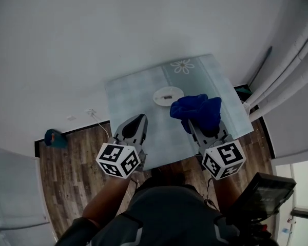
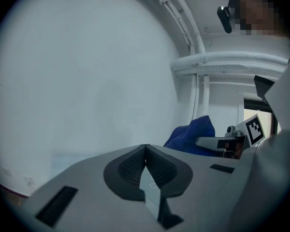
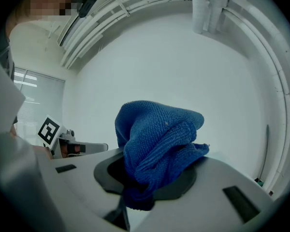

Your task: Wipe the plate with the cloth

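Nearest, over the table's (image 1: 126, 88) near edge, the left gripper (image 1: 141, 118) has its jaws pressed together, empty. At its 3 o'clock the right gripper (image 1: 191, 124) pinches the blue cloth (image 1: 197, 109). Farther, at 12 o'clock between them, the plate (image 1: 168, 95) sits mid-table with bare top all round.

A pale, checked table (image 1: 133, 94) stands on a wood floor (image 1: 66, 168); one white plate (image 1: 168, 95) lies towards its far edge; beyond that, perhaps a flower print (image 1: 182, 65).

A pale checked table (image 1: 133, 94) stands against a white wall (image 1: 92, 35) on wood floor (image 1: 66, 168), possibly laminate.
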Available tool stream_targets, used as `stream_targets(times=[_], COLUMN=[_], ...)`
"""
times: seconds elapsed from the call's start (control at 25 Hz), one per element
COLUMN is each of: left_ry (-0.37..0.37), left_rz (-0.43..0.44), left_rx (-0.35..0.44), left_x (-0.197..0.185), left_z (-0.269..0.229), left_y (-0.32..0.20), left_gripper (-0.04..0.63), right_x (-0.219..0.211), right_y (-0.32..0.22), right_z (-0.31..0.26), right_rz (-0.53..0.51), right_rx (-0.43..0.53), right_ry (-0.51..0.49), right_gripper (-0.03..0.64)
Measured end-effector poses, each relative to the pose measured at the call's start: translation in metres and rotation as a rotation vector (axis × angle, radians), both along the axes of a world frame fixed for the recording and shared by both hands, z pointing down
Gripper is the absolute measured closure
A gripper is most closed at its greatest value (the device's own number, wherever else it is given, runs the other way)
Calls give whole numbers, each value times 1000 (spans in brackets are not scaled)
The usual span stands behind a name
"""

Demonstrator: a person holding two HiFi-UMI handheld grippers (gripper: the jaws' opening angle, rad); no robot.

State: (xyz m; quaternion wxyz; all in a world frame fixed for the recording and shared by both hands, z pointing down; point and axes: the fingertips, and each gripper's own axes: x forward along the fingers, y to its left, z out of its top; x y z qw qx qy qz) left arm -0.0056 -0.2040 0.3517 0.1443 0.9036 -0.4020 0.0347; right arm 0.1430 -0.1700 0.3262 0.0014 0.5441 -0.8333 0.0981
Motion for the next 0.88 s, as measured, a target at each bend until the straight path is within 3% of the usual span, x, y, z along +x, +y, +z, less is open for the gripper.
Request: stream_targets(times=[0.2,0.56,0.88], left_ry=[19,31,-68], left_rz=[14,49,0], left_rx=[5,-112,-274], left_x=[-9,-19,1], left_z=[8,57,132], left_y=[-35,-97,-153], left_gripper=[586,584,583], right_x=[-13,-34,-33], right_y=[-40,-104,-178], right_z=[4,18,87], right_rz=[27,33,-24], right_rx=[-16,-50,-153], right_ry=[37,72,83], right_gripper=[515,515,515])
